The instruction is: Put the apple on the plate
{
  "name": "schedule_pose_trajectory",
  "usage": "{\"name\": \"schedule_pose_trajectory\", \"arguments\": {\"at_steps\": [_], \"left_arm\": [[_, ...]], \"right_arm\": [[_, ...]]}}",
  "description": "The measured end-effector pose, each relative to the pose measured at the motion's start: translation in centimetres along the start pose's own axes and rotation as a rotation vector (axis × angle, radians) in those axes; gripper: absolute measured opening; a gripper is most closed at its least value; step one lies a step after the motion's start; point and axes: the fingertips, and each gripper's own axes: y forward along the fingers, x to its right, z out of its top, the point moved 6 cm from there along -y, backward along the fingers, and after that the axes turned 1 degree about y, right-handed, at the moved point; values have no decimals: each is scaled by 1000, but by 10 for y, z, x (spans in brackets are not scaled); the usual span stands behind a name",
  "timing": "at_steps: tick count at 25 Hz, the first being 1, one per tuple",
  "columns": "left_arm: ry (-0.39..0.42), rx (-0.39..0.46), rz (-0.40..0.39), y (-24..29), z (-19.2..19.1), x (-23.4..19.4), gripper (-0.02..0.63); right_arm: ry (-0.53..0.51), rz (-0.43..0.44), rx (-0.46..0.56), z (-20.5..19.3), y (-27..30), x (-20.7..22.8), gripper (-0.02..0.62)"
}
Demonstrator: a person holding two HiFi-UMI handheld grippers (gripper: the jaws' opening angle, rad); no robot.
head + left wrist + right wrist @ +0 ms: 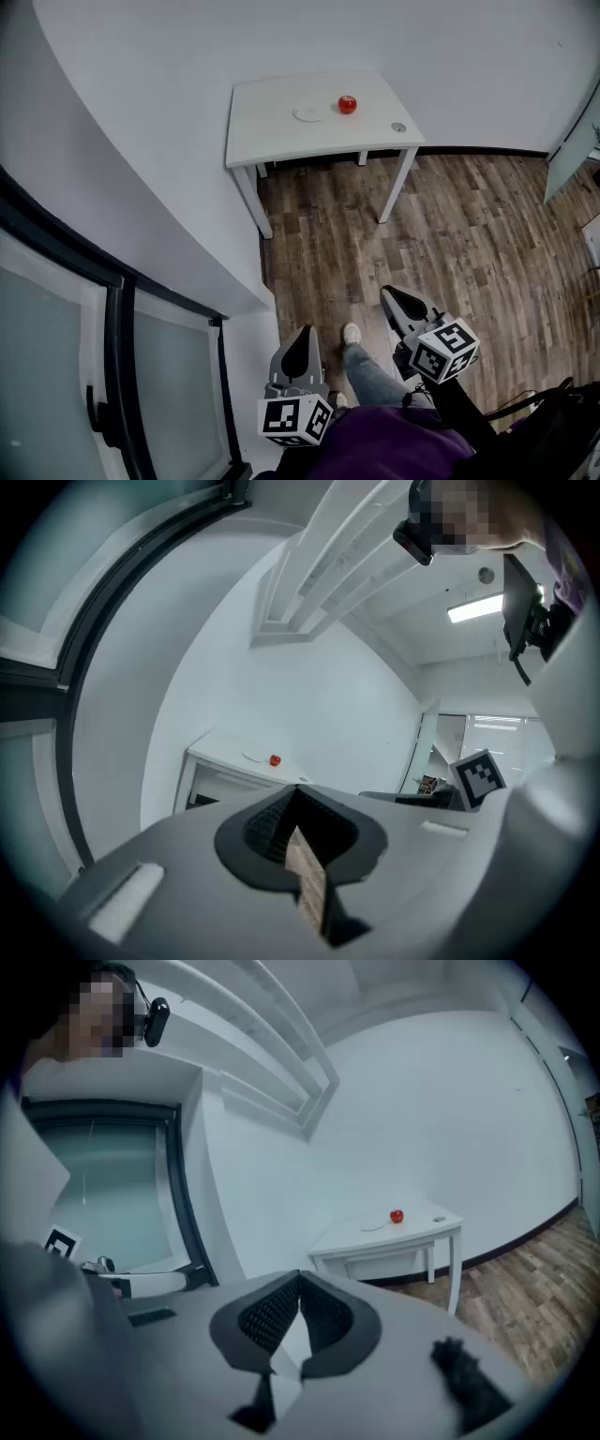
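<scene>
White wall (187, 56) curves along the left; wood-plank floor (450, 244) covers the rest of the room. A dark-framed glazed panel (112, 309) stands at lower left.

White desk (272, 122) stands against the far wall, well apart from both grippers. The person's trouser leg (370, 375) and pale shoe (351, 333) show between the grippers.

Left gripper (305, 333): held low and near the person, fingers closed together, nothing between them. Right gripper (392, 295): likewise, fingers pressed together and empty. Both point towards the desk.

On the desk: white plate (308, 112) near the middle, bare. Red apple (347, 104) rests upright on the desk top just beside the plate, not on it. A small round grey item (398, 127) lies near the desk's right edge; what it is cannot be told.
</scene>
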Motion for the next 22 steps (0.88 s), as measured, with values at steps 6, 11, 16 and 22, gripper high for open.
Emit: {"name": "schedule_pose_trajectory", "arguments": {"at_steps": [6,11,16,22], "left_arm": [[-13,-11,14,59,10,-6,6],[5,-1,27,113,30,-6,6],[13,1,37,166,40,-14,6],[23,24,49,215,53,-17,6]], "right_arm": [[22,0,6,23,41,40,11],[11,12,4,50,74,77,11],[-7,28,4,74,109,110,11],[-23,24,22,98,137,149,11]]}}
